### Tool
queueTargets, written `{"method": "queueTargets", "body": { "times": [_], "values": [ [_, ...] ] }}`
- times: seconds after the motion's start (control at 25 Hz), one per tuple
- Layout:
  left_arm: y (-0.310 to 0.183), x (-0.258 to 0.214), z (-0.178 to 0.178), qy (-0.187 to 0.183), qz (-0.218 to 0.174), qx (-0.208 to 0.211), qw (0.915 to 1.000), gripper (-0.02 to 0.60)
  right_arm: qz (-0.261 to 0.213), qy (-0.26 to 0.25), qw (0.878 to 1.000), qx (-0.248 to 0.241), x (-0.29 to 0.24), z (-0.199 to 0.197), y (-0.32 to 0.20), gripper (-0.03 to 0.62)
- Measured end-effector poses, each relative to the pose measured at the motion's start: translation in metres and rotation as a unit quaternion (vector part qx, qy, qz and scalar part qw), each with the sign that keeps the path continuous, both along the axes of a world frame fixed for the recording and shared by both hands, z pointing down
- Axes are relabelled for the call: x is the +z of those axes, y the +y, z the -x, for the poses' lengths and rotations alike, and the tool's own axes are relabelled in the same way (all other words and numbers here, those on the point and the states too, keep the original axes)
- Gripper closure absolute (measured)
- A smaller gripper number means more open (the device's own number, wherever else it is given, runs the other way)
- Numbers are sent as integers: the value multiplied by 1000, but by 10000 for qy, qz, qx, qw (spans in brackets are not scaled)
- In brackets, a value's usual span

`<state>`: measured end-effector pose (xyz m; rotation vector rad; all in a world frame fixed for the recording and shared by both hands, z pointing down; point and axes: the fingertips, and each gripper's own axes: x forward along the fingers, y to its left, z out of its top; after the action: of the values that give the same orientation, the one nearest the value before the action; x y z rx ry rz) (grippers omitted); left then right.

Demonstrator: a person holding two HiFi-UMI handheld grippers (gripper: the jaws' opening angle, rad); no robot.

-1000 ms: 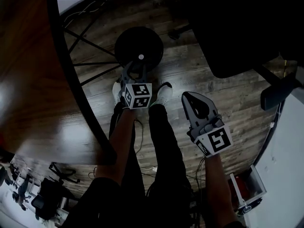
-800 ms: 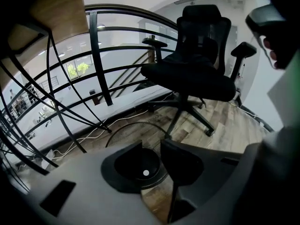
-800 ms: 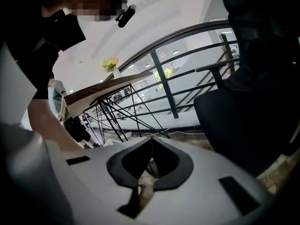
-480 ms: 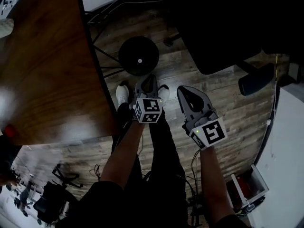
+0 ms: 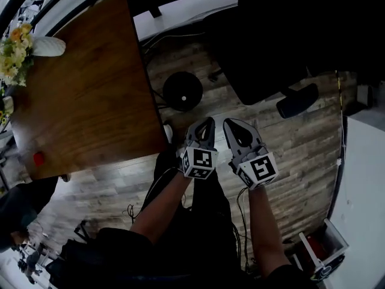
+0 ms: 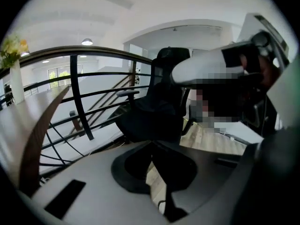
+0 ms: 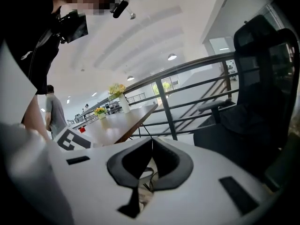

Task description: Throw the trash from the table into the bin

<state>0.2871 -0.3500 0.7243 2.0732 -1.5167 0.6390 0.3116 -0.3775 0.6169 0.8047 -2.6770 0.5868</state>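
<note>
— Head view first: how far along is the clearing?
— The left gripper point(image 5: 206, 122) and the right gripper point(image 5: 232, 125) hang side by side off the near right corner of the brown wooden table point(image 5: 90, 89), above the grey plank floor point(image 5: 301, 137). Both sets of jaws are pressed together and neither pinches anything. The round black bin point(image 5: 182, 91) stands on the floor just beside the tabletop's right edge. A small red item point(image 5: 38, 158) lies near the tabletop's near left corner. I judge it trash not yet binned.
— Left gripper view?
— Its jaws have just been closing and now meet tip to tip, with nothing between them. They face a black office chair point(image 6: 154, 107), not the tabletop.
— Right gripper view?
— Jaws together, empty. The red item shows well apart, across the tabletop.
— What is left?
— Probably one cycle: grip the red item, carry it to the bin, release. The bin's contents cannot be made out.
</note>
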Motion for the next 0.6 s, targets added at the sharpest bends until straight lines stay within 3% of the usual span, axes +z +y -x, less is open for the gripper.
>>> {"method": "queueTargets", "body": {
  "times": [0.2,0.6],
  "values": [
    [2,-91,0,162,-435,219,9987,569,-165,-197,9995,179,-61,-5,7,582],
    [-6,-225,79,-109,-1261,59,9919,569,-621,-536,9962,289,-153,10,23,582]
  ]
}}
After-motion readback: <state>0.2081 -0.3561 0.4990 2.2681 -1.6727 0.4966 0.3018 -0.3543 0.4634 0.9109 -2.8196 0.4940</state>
